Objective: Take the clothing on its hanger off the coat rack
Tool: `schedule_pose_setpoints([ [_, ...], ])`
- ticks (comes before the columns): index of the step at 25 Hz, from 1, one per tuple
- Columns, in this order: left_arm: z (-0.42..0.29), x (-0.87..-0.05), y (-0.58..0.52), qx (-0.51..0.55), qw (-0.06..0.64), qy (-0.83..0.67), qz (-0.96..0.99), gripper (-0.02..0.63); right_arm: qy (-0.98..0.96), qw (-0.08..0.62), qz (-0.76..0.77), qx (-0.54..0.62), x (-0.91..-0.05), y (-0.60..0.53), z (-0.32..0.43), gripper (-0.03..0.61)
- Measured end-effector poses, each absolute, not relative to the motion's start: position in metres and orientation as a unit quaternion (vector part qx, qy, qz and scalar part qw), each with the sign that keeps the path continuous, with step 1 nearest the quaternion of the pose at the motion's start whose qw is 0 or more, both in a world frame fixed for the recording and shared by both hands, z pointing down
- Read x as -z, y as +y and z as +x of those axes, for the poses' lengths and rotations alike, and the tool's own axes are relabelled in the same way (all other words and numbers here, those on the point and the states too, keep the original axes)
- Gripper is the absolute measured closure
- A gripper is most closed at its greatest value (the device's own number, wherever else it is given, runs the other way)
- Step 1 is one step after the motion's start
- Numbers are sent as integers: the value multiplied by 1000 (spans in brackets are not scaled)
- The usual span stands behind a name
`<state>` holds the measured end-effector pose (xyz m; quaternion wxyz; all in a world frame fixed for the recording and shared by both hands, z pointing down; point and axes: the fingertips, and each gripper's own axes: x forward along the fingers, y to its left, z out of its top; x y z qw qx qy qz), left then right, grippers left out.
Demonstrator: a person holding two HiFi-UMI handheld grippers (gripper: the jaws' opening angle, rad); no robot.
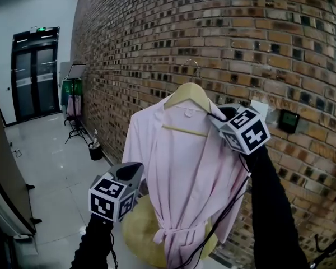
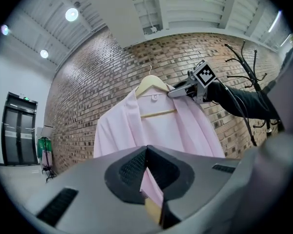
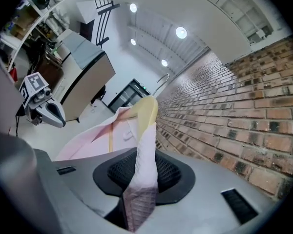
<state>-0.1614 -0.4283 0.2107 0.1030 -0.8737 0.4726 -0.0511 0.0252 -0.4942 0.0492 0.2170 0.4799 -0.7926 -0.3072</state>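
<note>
Pink robe (image 1: 182, 167) on its wooden hanger (image 1: 187, 94), held up by the right gripper (image 3: 138, 177) in front of the brick wall (image 1: 257, 49).

The right gripper's jaws are clamped on the robe's shoulder cloth where it drapes over one arm of the hanger. The waffle-weave fabric runs up between the pads, and the hanger's pale end shows just ahead of them. The hanger's hook (image 1: 191, 66) stands free above, resting on nothing, and the coat rack (image 2: 255, 72) is behind the right arm, well apart from the hook. The left gripper (image 2: 146, 150) is lower and off to the robe's other side, its jaws together at the tips and gripping nothing — pink cloth and a yellow round thing (image 1: 137, 228) show beyond them, below.
</note>
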Motion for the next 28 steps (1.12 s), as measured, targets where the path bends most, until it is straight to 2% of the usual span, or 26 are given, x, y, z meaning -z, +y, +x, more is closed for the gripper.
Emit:
schedule_pose_setpoints([
  [5, -149, -220, -457, 54, 93, 491, -865, 601, -789, 215, 479, 320, -37, -546, 36, 492],
  [9, -140, -234, -477, 58, 80, 501, -860, 601, -799, 216, 468, 311, -60, -581, 36, 492],
  [18, -117, -299, -519, 82, 26, 515, -853, 601, -818, 226, 449, 279, -158, -643, 42, 492],
  [28, -92, -408, -537, 122, -54, 519, -844, 601, -863, 230, 397, 209, -295, -659, 38, 494],
])
